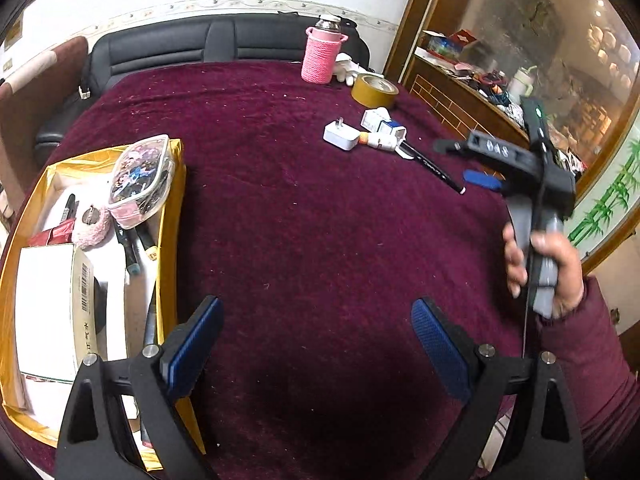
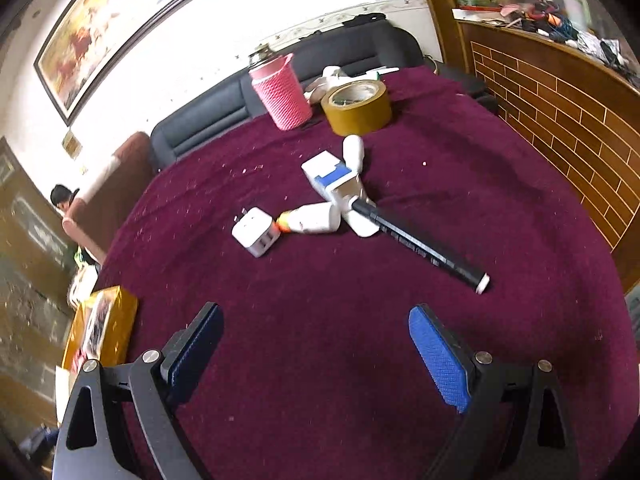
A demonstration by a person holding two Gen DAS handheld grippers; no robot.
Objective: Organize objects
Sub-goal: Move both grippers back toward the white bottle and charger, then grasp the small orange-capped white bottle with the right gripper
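Note:
On the maroon tablecloth lie a white charger plug (image 1: 341,136) (image 2: 256,231), a white tube with an orange tip (image 2: 310,219), a white-and-blue box (image 2: 334,178) (image 1: 382,123) and a black marker (image 2: 424,242) (image 1: 434,168). At the left stands a gold box (image 1: 173,216) holding a clear patterned pouch (image 1: 140,178), pens and a white carton. My left gripper (image 1: 318,344) is open over bare cloth beside that box. My right gripper (image 2: 316,346) is open just short of the marker, and a hand holds it at the right of the left wrist view (image 1: 478,164).
A pink knit-covered flask (image 1: 322,56) (image 2: 282,94) and a roll of brown tape (image 1: 374,90) (image 2: 356,106) stand at the far side. A black sofa (image 1: 192,46) lies behind the table. A wooden brick-pattern counter (image 2: 560,120) with clutter is on the right.

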